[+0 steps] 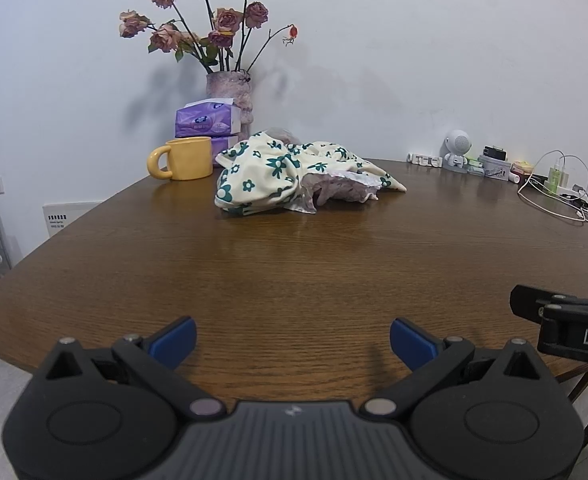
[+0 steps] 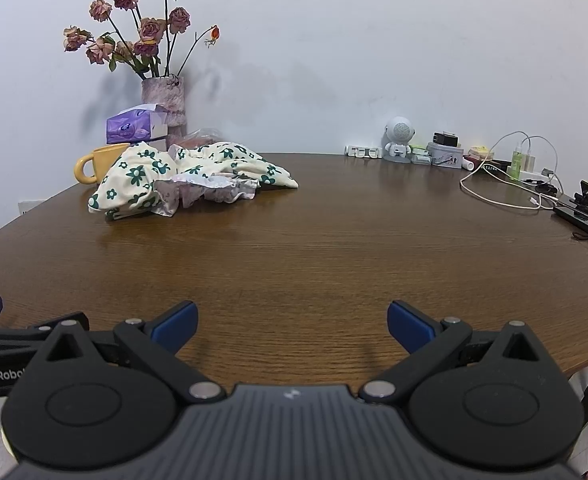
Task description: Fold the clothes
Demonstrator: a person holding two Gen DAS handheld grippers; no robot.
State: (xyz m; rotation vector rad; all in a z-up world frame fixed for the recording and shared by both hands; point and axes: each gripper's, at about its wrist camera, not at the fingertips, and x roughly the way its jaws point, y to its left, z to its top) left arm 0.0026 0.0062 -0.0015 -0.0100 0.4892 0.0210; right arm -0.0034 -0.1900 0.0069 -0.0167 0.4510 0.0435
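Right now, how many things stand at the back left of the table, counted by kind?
Yellow mug: 1
Purple tissue packs: 2, stacked
Vase of dried roses: 1
Crumpled floral garment: 1
Total: 5

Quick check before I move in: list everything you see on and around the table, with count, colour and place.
floral garment: one, cream with green flowers, crumpled at the table's far left
lilac garment: one, pale purple, bunched against the floral one
mug: one, yellow, left of the clothes
tissue packs: two, purple, stacked behind the mug
vase: one, mottled pink, holding dried roses, by the wall
astronaut figure: one, white, far edge
chargers and cables: several, white, far right
phone on stand: one, black, right edge
table: one, brown wood
left gripper: open, blue pads, near edge
right gripper: open, blue pads, near edge
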